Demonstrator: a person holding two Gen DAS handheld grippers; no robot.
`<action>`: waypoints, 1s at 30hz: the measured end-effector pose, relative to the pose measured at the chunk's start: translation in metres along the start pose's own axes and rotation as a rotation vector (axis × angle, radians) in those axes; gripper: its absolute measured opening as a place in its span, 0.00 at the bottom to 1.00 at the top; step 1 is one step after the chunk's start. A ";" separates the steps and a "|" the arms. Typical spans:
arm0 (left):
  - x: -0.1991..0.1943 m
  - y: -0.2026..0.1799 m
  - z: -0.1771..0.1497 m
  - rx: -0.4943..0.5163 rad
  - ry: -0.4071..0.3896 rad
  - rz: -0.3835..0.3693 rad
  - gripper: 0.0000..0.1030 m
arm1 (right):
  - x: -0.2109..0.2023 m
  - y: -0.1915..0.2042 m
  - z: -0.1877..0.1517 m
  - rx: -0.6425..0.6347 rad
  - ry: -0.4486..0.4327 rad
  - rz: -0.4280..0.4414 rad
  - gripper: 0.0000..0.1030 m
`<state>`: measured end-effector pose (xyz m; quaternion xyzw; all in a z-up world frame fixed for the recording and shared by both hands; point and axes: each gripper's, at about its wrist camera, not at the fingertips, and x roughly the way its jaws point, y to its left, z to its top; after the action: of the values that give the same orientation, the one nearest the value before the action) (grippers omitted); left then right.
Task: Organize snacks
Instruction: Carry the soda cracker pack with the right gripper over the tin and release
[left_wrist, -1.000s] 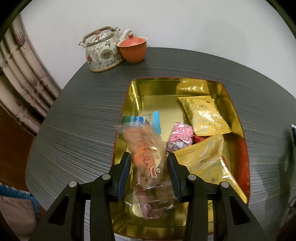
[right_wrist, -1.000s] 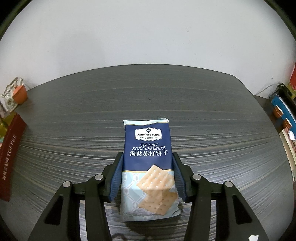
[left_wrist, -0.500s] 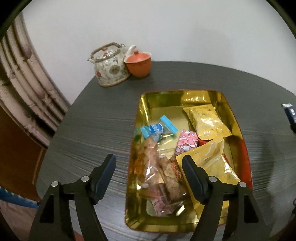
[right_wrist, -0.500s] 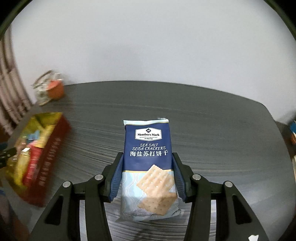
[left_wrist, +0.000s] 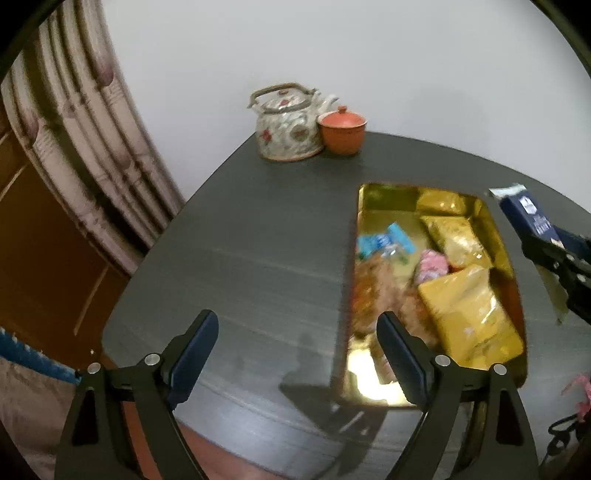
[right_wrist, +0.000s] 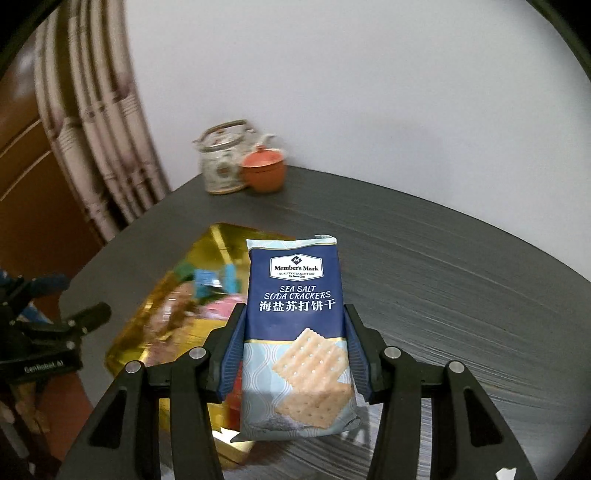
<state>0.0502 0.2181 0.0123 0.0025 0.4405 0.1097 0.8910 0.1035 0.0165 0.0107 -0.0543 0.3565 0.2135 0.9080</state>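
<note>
Right gripper (right_wrist: 293, 341) clamped on a blue pack of soda crackers (right_wrist: 295, 332), pads pressing both long sides, pack upright in the grip and lifted clear of the dark table (right_wrist: 443, 277); pack hangs over the near right edge of the gold tin (right_wrist: 207, 254), part of the tin hidden behind it; in the left wrist view the same pack (left_wrist: 528, 214) shows at the tin's right rim, off the surface. Left gripper (left_wrist: 299, 354) with jaws wide apart, just been opening, nothing between them but bare table; it sits just left of the gold tin (left_wrist: 364, 206), right finger overlapping the tin's near left corner in view. Inside the tin: yellow packets (left_wrist: 469, 317) on the right side, a pink-wrapped sweet (left_wrist: 432, 264) near the middle, a blue-wrapped one (left_wrist: 384, 242) toward the left wall, a clear bag of brownish snacks (left_wrist: 373, 291) along the left wall; all blurred. Beyond the tin, at the table's far edge, a floral teapot (left_wrist: 288, 125) touching or just beside an orange lidded cup (left_wrist: 341, 129). Curtain (left_wrist: 81, 122) left of the table.
</note>
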 end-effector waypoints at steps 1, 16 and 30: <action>0.000 0.003 -0.003 -0.003 0.002 0.004 0.85 | 0.002 0.006 0.001 -0.009 0.002 0.007 0.45; -0.005 0.016 -0.019 0.022 0.019 -0.044 0.86 | 0.045 0.048 0.010 -0.057 0.075 -0.022 0.45; 0.001 0.007 -0.022 0.056 0.047 -0.065 0.86 | 0.065 0.050 0.005 -0.050 0.124 -0.041 0.48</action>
<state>0.0322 0.2231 -0.0008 0.0108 0.4639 0.0685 0.8832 0.1278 0.0860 -0.0269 -0.0976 0.4054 0.2002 0.8866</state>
